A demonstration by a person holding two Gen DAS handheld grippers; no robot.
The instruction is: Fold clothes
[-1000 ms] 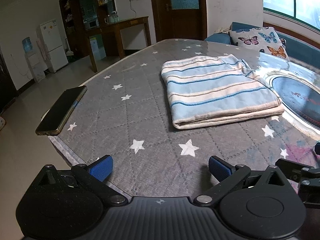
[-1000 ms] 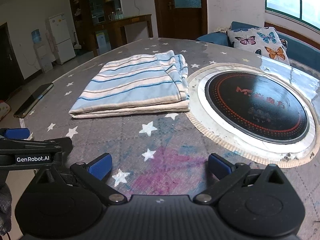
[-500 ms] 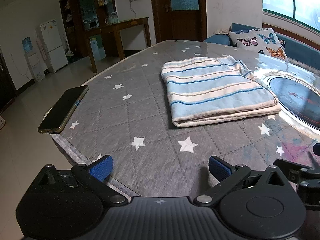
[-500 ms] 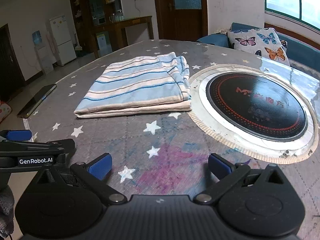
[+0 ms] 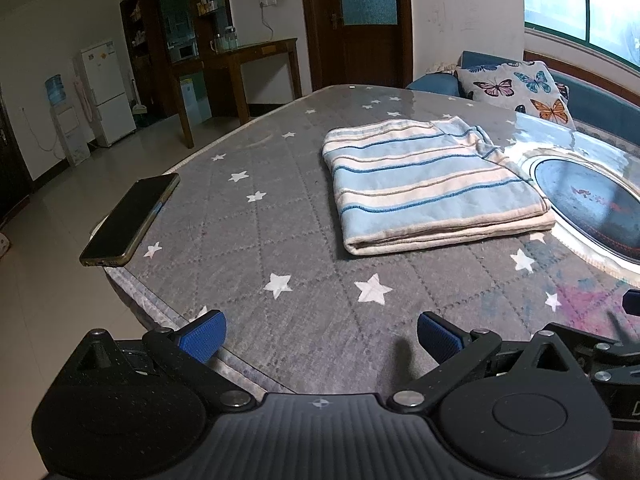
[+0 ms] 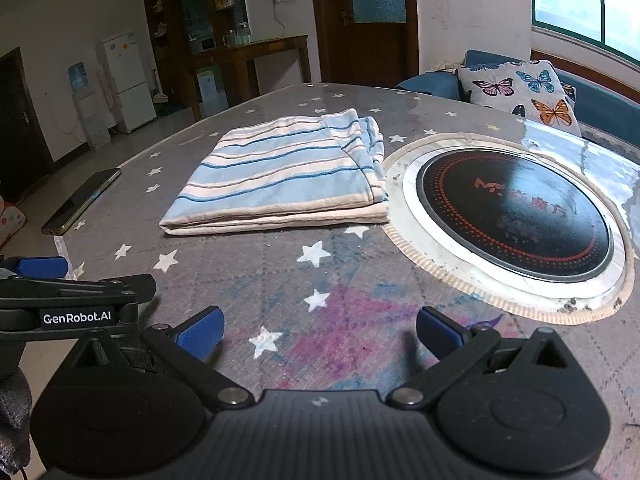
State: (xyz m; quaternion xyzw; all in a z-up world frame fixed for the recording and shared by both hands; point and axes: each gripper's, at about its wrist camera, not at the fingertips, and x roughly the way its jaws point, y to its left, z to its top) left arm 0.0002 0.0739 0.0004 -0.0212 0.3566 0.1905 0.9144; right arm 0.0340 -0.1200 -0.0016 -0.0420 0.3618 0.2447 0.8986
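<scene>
A blue-and-cream striped garment [image 5: 428, 184] [image 6: 288, 176] lies folded into a flat rectangle on the grey star-patterned table cover [image 5: 280, 240] [image 6: 280, 280]. My left gripper [image 5: 320, 338] hangs open near the table's front edge, well short of the garment, with nothing between its blue pads. Further right, my right gripper [image 6: 320, 334] is also open and empty over the pink-stained patch of the cover. In the right wrist view the left gripper's side [image 6: 76, 300] shows at the left edge.
A dark phone [image 5: 130, 220] [image 6: 80, 202] lies at the table's left edge. A round black induction hob [image 6: 512, 216] [image 5: 592, 208] is set in the table just right of the garment. Beyond are a butterfly cushion [image 6: 520, 92], a sofa, a wooden desk and a fridge.
Both grippers have drawn back from the garment toward the table's front edge, so it looks smaller and farther. The garment and phone have not moved.
</scene>
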